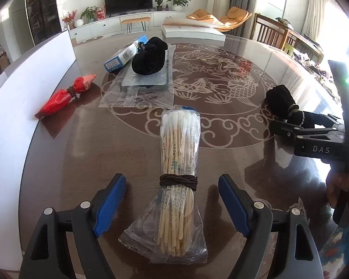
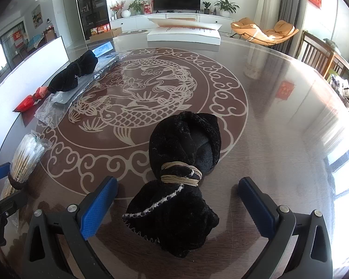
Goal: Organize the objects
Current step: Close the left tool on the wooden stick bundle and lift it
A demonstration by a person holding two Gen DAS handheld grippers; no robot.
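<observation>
Swabs [image 1: 178, 181], cord-tied in clear wrap, and black pouch [image 2: 185, 181] lie between open, empty jaws.

bright window glare from the right; fisheye-warped edges.

From the left wrist camera we looked down and forward along the left claw [image 1: 172, 202], close above the round table [image 1: 256, 162], with a bag of cotton swabs [image 1: 180, 153] lying between its parted fingers. The television [image 1: 128, 0] stood far ahead. The right wrist camera sat just as low and near, facing the same wall over the right claw [image 2: 178, 205], a tied black cloth bundle [image 2: 181, 181] between its fingers. Both views shared the table's fish motif [image 2: 137, 97]. We saw the right claw to the right of the left one, and the swabs at the left of the right claw.
</observation>
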